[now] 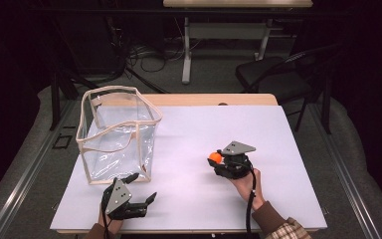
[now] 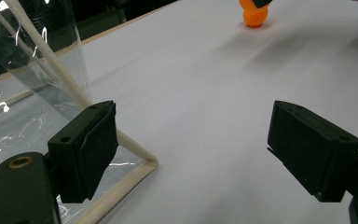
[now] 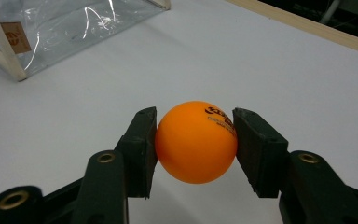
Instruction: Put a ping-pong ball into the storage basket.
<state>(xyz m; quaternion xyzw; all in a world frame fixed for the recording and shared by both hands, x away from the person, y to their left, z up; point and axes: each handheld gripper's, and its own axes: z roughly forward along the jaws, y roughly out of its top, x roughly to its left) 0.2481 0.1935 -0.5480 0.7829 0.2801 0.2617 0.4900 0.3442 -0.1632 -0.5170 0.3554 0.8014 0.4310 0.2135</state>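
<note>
**Right fingers pinching the ball, left fingers spread by the bag**

Your right gripper (image 1: 219,160) has the orange ball (image 3: 196,141) clamped. In the right gripper view both fingers (image 3: 142,144) press flat on opposite sides of the ball, one pad per side, and the ball sits right at the fingertips, not deep in the throat. Dark print on the ball faces up, toward the finger on the right of that view. In the left gripper view the ball's bottom sits at its own reflection on the white tabletop (image 1: 189,144), so it's at the surface or barely off it; can't tell which. In the high view the ball (image 1: 215,157) sticks out of the right gripper on the side toward the bag.

Your left gripper (image 1: 138,188) has its fingers (image 2: 86,149) spread wide, nothing between them, just bare tabletop in the gap. The clear bag (image 1: 119,134), cream trim, stands upright and open-topped just past those fingertips. In the left gripper view its bottom corner (image 2: 144,165) lies just beside the finger on the left of the view; contact or a small gap, can't tell.

From the left fingers, the ball (image 2: 254,14) is well ahead across the tabletop, far from the gap. From the right fingers, the bag (image 3: 70,28) is ahead and off to the left of that view, well apart from the ball.
</note>
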